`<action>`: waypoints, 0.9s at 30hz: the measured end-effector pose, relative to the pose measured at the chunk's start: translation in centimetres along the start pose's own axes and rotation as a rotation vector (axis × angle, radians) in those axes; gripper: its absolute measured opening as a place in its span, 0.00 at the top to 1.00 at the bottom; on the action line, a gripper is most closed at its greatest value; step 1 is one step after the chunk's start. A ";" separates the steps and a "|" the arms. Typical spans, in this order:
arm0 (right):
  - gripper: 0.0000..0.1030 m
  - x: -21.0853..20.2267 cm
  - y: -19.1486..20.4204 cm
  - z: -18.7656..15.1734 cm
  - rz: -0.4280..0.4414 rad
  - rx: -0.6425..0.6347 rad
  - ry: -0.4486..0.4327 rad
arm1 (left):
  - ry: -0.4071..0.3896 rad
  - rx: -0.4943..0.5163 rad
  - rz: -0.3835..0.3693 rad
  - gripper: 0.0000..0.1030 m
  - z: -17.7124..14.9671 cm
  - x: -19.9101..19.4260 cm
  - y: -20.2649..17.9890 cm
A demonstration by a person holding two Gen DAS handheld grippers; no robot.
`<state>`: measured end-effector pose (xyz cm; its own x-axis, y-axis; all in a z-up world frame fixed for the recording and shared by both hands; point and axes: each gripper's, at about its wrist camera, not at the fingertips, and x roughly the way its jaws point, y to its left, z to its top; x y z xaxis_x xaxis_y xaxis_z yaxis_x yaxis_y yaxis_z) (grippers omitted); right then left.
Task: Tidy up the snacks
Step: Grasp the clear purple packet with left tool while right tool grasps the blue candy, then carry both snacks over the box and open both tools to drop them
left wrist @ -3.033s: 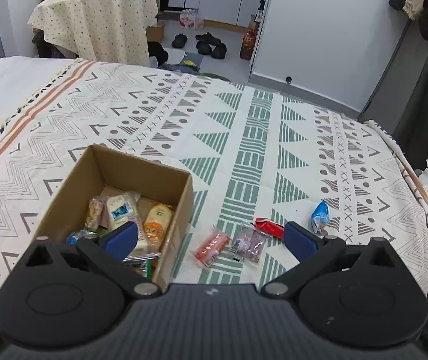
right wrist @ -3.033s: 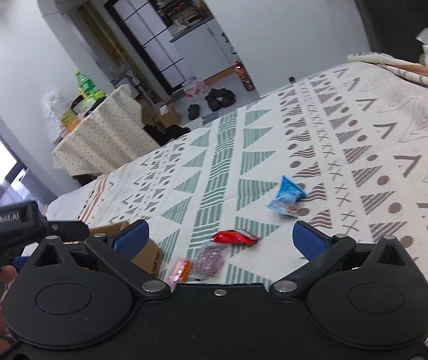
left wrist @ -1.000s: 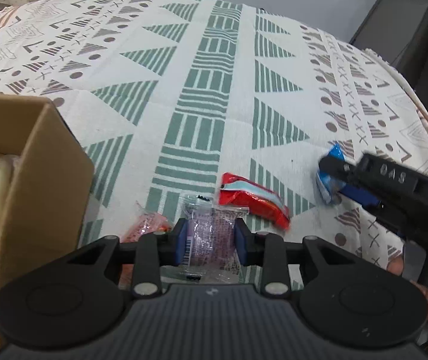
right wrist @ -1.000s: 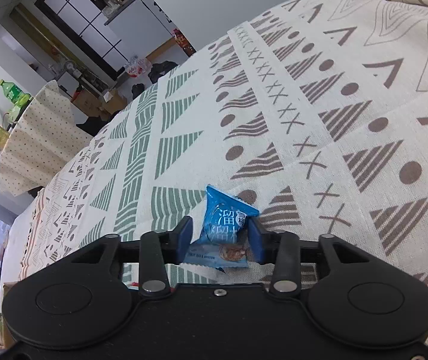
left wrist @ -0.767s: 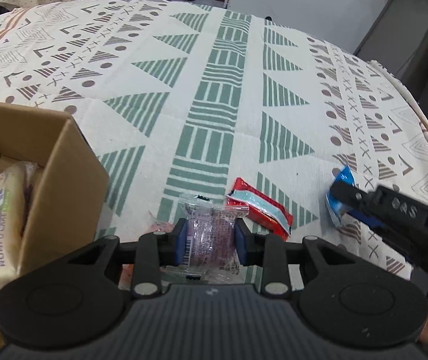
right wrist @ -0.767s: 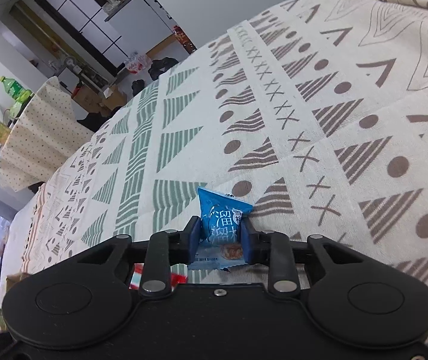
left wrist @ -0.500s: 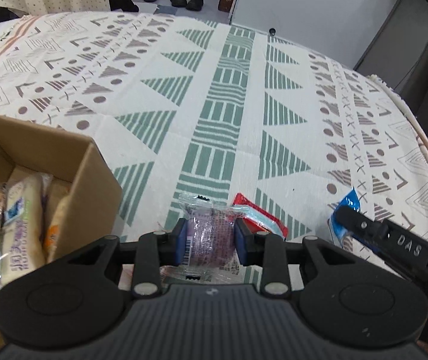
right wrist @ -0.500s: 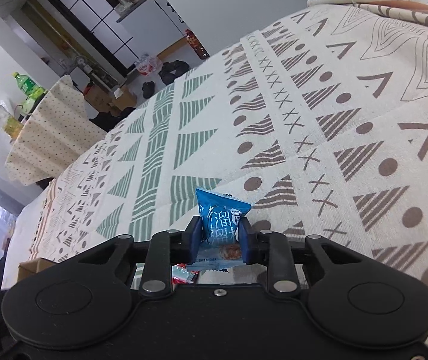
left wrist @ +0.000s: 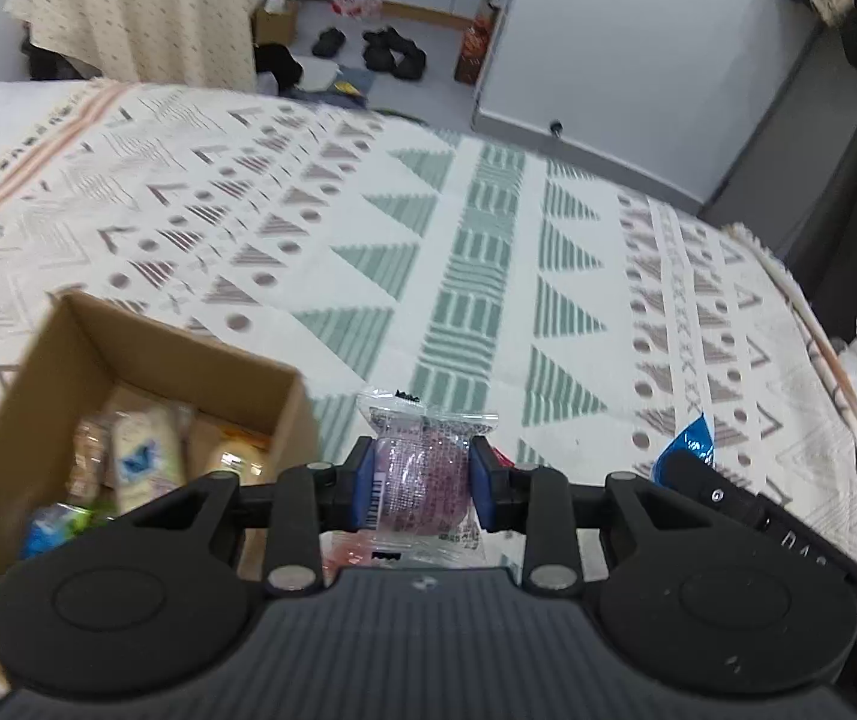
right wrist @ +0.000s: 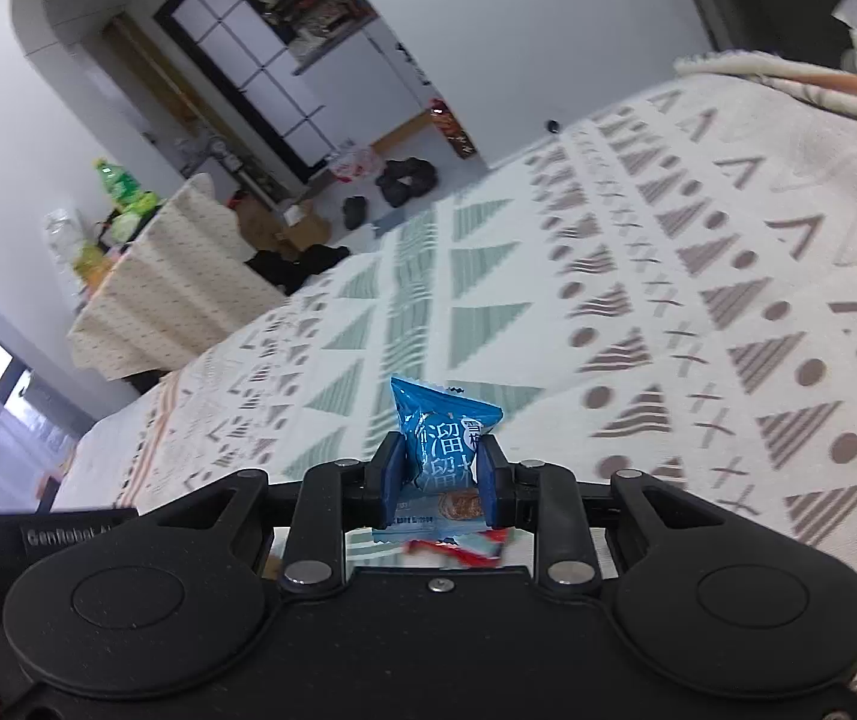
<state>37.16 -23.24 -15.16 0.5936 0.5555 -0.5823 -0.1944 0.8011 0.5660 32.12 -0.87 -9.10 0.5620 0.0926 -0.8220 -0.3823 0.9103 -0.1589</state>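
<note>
Crinkly purple packet [left wrist: 422, 468], blue pouch [right wrist: 443, 450]

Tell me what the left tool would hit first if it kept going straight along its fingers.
Probably the patterned bedspread, just past the cardboard box's right corner. The left tool carries a purple snack packet, which would touch first; depth is uncertain.

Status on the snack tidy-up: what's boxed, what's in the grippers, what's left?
Done: several packets already sit in the cardboard box. In hand: the left gripper is shut on a purple snack packet, and the right gripper is shut on a blue snack packet. Left: boxing both, plus a red packet on the bedspread.
</note>
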 end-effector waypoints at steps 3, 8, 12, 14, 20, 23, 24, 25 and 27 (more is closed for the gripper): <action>0.75 -0.3 1.6 -0.1 0.032 -0.024 -0.009 | -0.021 -0.017 0.009 0.69 0.4 -1.5 1.1; 0.75 -0.8 4.3 -0.4 0.087 -0.059 -0.020 | -0.050 -0.052 0.033 0.69 0.7 -3.7 3.4; 0.75 -0.6 6.4 -1.1 0.116 -0.096 -0.022 | -0.058 -0.083 0.053 0.69 0.7 -4.8 5.3; 0.75 -0.5 7.3 -1.4 0.127 -0.108 -0.016 | -0.061 -0.100 0.067 0.69 0.5 -5.3 6.4; 0.75 -0.2 9.9 -2.3 0.153 -0.154 -0.009 | -0.060 -0.150 0.097 0.69 0.2 -6.3 9.6; 0.75 0.0 11.2 -2.9 0.156 -0.193 -0.006 | -0.060 -0.166 0.107 0.69 0.2 -6.6 10.8; 0.75 0.0 11.5 -3.1 0.156 -0.203 -0.003 | -0.059 -0.173 0.111 0.69 0.2 -6.6 11.2; 0.75 0.2 11.7 -3.3 0.158 -0.209 0.001 | -0.059 -0.182 0.113 0.69 0.2 -6.7 11.7; 0.75 0.3 12.3 -3.6 0.158 -0.224 0.008 | -0.060 -0.199 0.117 0.69 0.0 -6.7 12.5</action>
<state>32.14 -12.43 -10.50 0.5360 0.6786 -0.5022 -0.4522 0.7331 0.5080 23.63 9.95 -5.60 0.5457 0.2222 -0.8080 -0.5813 0.7949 -0.1739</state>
